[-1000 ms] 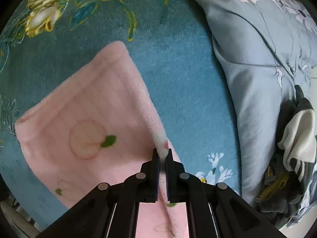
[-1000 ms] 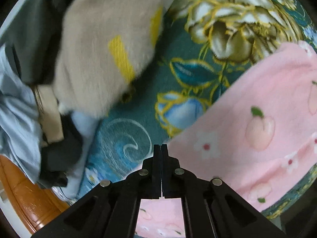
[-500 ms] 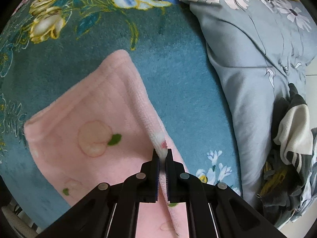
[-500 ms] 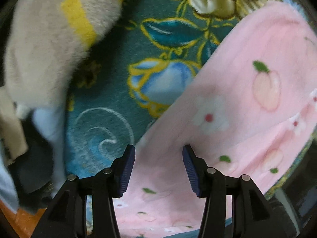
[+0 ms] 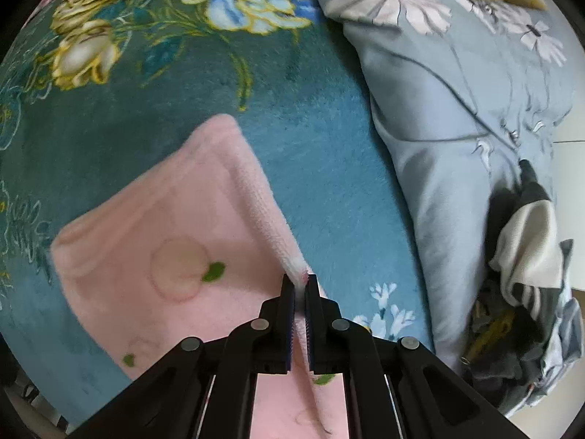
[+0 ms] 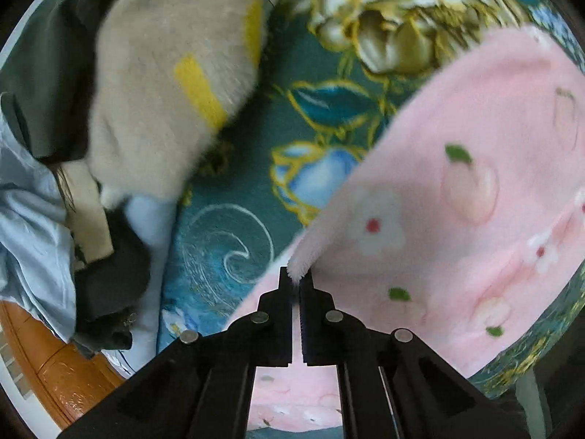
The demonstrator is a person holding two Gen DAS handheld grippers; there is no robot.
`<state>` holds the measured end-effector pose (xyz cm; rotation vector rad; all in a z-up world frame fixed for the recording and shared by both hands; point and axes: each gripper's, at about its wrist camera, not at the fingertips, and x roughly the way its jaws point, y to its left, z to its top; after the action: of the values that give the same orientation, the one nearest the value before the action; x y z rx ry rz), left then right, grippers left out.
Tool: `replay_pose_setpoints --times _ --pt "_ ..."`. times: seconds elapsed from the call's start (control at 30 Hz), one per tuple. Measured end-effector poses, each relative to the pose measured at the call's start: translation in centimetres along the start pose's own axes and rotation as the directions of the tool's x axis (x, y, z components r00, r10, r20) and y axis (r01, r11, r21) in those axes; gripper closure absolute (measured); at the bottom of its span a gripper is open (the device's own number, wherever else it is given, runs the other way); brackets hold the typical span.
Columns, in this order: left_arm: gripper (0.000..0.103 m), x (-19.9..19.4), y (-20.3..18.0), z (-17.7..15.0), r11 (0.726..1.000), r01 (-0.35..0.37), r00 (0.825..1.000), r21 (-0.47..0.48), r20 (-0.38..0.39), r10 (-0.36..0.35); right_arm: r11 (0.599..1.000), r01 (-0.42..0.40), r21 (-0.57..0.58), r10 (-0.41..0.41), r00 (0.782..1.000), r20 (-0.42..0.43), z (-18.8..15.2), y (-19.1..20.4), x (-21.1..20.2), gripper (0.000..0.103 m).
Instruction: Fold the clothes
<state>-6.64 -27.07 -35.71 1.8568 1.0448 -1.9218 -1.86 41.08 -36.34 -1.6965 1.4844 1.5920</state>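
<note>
Left wrist view: the left tool (image 5: 299, 287) is clamped on the edge of a pink garment (image 5: 157, 241), which lies on a teal floral blanket (image 5: 321, 168). A grey-blue quilt (image 5: 457, 117) is bunched to the right, with a pile of clothes (image 5: 526, 274) against it. Right wrist view: the right tool (image 6: 296, 278) pinches a lifted corner of the garment (image 6: 475, 201). A beige fuzzy piece with yellow patches (image 6: 172, 84) lies to the upper left on the blanket (image 6: 226, 256).

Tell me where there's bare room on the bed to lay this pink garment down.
Bare teal floral blanket lies between the pink peach-print fleece garment and the grey-blue daisy-print pillow, and between the fleece and the beige fuzzy yellow-marked garment. It is crowded at the dark clothes heap beside the pillow.
</note>
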Motion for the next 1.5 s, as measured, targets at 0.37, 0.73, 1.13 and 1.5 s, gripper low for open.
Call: replay_pose_setpoints --times 0.37,0.73,1.13,1.5 --pt "0.073 -2.7 3.0 -0.2 0.993 0.111 0.993 -0.026 0.040 -0.110 0.998 -0.063 0.010 0.064 0.998 -0.022 1.9 -0.6 2.5 0.093" --pt "0.062 -5.0 14.3 -0.5 0.990 -0.018 0.991 -0.137 0.130 0.036 0.979 -0.136 -0.151 0.140 0.990 0.017 -1.5 -2.4 -1.3 0.056" --pt "0.039 -2.9 17.7 -1.7 0.986 0.010 0.992 -0.164 0.128 0.011 0.987 -0.064 -0.147 0.069 0.997 0.027 -4.9 -8.5 -5.8 0.056" --pt "0.086 -5.1 16.8 -1.3 0.998 0.021 0.981 -0.058 0.193 -0.010 0.989 -0.024 -0.145 0.032 0.998 0.053 -6.4 -9.7 -7.1 0.056"
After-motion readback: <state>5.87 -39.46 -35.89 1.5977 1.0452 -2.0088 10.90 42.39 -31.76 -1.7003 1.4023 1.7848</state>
